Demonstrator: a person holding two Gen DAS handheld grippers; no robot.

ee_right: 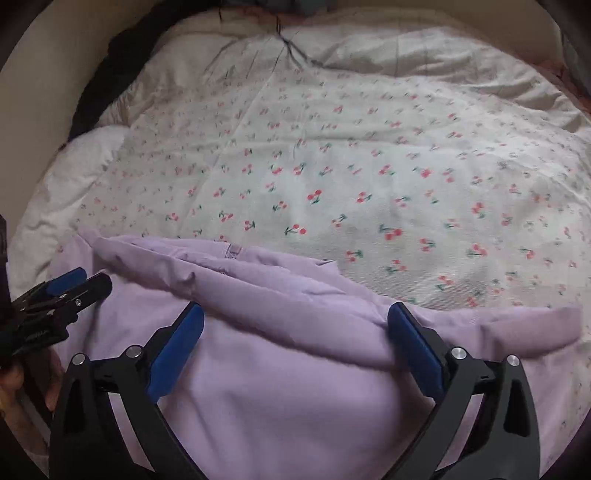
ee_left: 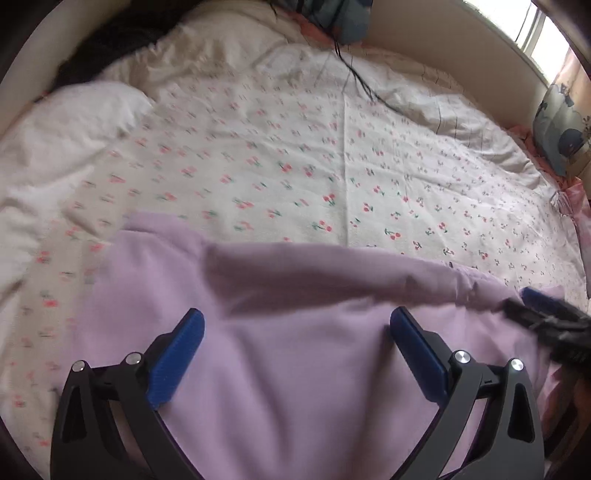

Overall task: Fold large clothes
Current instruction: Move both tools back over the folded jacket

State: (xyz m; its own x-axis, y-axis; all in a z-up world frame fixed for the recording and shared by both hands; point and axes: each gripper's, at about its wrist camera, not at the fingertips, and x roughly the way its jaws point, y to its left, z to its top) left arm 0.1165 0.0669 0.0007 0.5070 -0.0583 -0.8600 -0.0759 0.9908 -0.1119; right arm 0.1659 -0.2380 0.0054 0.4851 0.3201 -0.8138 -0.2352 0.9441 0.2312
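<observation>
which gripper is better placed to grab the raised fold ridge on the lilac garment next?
Right, probably. The right gripper is open with the ridge of the lilac garment running between its fingers. The left gripper, also open, sits over flat cloth short of it.

Cherry-print bedsheet (ee_left: 295, 155) – beige wall (ee_left: 443, 48) – bright window (ee_left: 535, 29).

Left gripper (ee_left: 295, 332), right gripper (ee_right: 295, 328): black angular frames, ribbed blue pads (silver round screws at pivots).

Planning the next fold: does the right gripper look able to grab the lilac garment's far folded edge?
Probably yes. The right gripper is open right over the lilac garment, its jaws straddling the folded ridge, with nothing between them and the fabric.
</observation>
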